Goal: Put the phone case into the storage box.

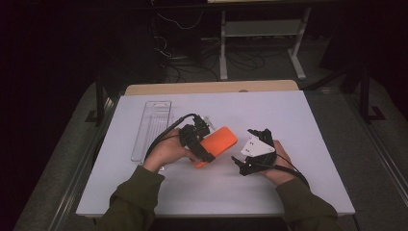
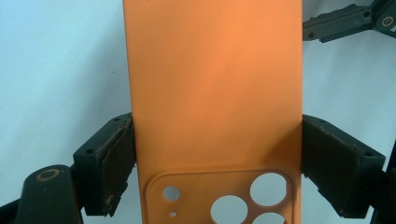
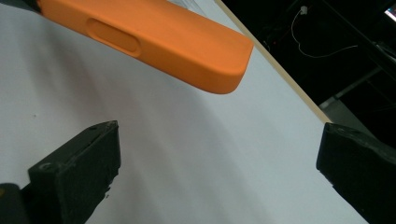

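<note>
An orange phone case (image 1: 217,143) is held just above the white table (image 1: 288,120), near its middle. My left gripper (image 1: 204,153) is shut on the case's near end; in the left gripper view both pads (image 2: 119,161) press the case (image 2: 210,93) by its long edges, just above the camera cut-outs. My right gripper (image 1: 250,144) stands open to the right of the case, a small gap away. In the right gripper view its jaws are wide apart with bare table between them, and the case's far end (image 3: 187,42) hangs above.
A clear plastic tray (image 1: 151,130) lies on the table's left part, beside the left hand. Past the far edge are a wooden board (image 1: 211,87), cables and a white stand's legs (image 1: 262,43) on the dark floor.
</note>
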